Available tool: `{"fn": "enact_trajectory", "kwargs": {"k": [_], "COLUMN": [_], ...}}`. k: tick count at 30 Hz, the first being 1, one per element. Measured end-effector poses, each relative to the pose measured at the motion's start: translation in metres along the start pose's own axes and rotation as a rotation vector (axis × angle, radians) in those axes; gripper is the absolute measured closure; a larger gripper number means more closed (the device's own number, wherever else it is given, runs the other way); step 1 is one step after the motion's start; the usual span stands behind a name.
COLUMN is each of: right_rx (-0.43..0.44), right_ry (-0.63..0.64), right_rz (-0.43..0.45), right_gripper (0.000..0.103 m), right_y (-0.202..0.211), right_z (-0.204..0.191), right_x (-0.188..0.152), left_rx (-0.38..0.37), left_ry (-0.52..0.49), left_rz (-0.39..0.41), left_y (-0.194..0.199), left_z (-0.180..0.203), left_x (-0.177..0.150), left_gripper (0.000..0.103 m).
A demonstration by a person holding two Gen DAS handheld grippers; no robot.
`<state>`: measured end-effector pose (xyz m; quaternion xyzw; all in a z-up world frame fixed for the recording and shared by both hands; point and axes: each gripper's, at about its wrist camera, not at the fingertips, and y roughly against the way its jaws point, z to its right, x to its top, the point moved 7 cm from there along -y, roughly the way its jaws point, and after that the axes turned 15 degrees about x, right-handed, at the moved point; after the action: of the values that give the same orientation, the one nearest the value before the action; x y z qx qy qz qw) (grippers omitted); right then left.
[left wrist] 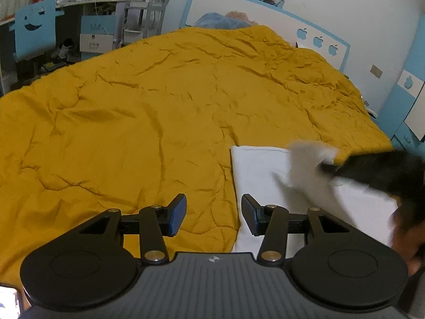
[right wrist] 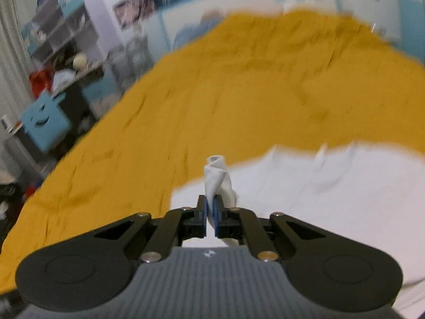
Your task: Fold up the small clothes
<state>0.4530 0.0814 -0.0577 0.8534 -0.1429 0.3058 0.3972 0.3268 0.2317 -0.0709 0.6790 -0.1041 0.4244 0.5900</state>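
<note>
A white garment (left wrist: 263,175) lies on the yellow quilt (left wrist: 148,101) at the near right of the bed. My left gripper (left wrist: 212,214) is open and empty, hovering over the garment's left edge. My right gripper (right wrist: 211,212) is shut on a bunched piece of the white garment (right wrist: 217,178) and holds it lifted above the rest of the cloth (right wrist: 332,191). In the left wrist view the right gripper (left wrist: 329,168) shows as a dark blur at the right with a raised flap of cloth.
The yellow quilt (right wrist: 212,101) covers the whole bed. A white and blue headboard (left wrist: 265,16) stands at the far end. A cluttered desk and a blue chair (left wrist: 32,32) stand left of the bed.
</note>
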Motion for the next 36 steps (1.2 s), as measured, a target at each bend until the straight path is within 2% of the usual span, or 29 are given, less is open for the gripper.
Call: {"fn": "enact_trajectory", "kwargs": {"k": [2,5,7,10,12,14,17,22,25,27,30,33,36], "right_rx": [0.065,0.166,0.224,0.287,0.301,0.266,0.184,-0.053,-0.191,-0.249,-0.3,-0.284,-0.254], "right_ry": [-0.049,-0.098,-0.118,-0.137,-0.106,-0.063,-0.025,0.082,0.049,-0.005,-0.089,-0.181,-0.244], "right_rz": [-0.076,-0.152,-0.169,-0.168,-0.157,-0.143,-0.105,-0.054,0.001,0.039,0.078,0.097,0.03], "right_gripper": [0.101,0.092,0.091,0.07,0.071,0.07,0.07,0.07,0.07,0.069,0.068,0.067,0.07], "right_y": [-0.025,-0.043,-0.048,-0.044,-0.033,-0.016,0.023,0.097,0.144,0.17,0.195,0.204,0.2], "right_z": [0.002,0.004,0.005,0.006,0.011,0.028,0.066,0.144,0.202,0.235,0.276,0.305,0.322], "right_x": [-0.024,-0.049,-0.053,-0.049,-0.041,-0.034,-0.033,-0.046,-0.053,-0.052,-0.052,-0.061,-0.084], "left_rx": [-0.018,-0.048,-0.074,-0.101,-0.121,-0.144,-0.136,-0.105,-0.083,-0.067,-0.045,-0.005,0.047], "left_ry": [0.005,0.031,0.044,0.047,0.046,0.046,0.029,-0.054,-0.083,-0.085,-0.094,-0.145,-0.211], "left_rz": [-0.014,-0.042,-0.055,-0.067,-0.073,-0.085,-0.107,-0.094,-0.089,-0.092,-0.106,-0.122,-0.122], "left_y": [-0.006,-0.016,-0.02,-0.025,-0.027,-0.031,-0.04,-0.047,-0.052,-0.057,-0.066,-0.075,-0.08], "left_z": [0.0,0.001,0.004,0.01,0.015,0.022,0.034,0.055,0.06,0.063,0.067,0.071,0.073], "left_x": [-0.003,-0.006,-0.007,-0.007,-0.008,-0.01,-0.017,-0.029,-0.03,-0.03,-0.034,-0.045,-0.055], "left_gripper": [0.047,0.047,0.047,0.047,0.047,0.047,0.047,0.048,0.058,0.063,0.071,0.074,0.074]}}
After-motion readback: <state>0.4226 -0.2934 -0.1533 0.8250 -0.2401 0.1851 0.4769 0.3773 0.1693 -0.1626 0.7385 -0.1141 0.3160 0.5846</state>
